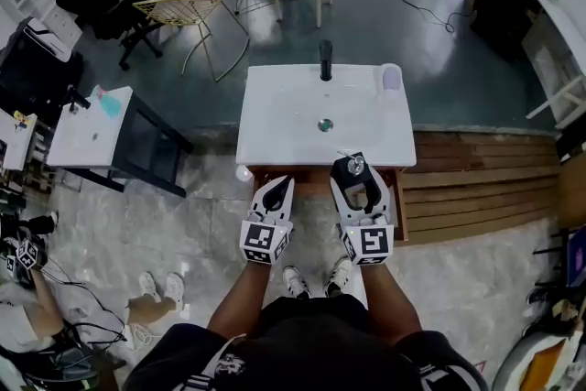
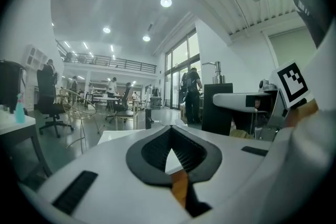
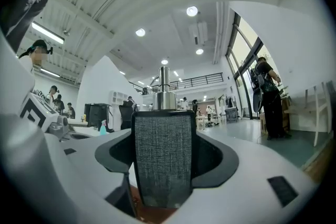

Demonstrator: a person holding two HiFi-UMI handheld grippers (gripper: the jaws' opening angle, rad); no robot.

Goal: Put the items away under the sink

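Note:
My right gripper (image 1: 359, 179) is shut on a dark, fabric-textured soap dispenser (image 1: 352, 169) with a silver pump top. It holds the dispenser upright in front of the white sink (image 1: 275, 119). In the right gripper view the dispenser (image 3: 164, 155) fills the space between the jaws, and both pads press on its sides. My left gripper (image 1: 275, 190) hovers beside it to the left, shut with nothing in it. Its ribbed pads (image 2: 152, 152) meet in the left gripper view. A brown wooden cabinet (image 1: 316, 188) sits under the sink, just beyond both grippers.
A black faucet (image 1: 325, 59) and a pale purple cup (image 1: 391, 76) stand on the sink. A wooden platform (image 1: 485, 188) runs to the right. A white side table (image 1: 87, 128) stands to the left. Chairs and other people are farther off, and my feet (image 1: 316, 279) are below.

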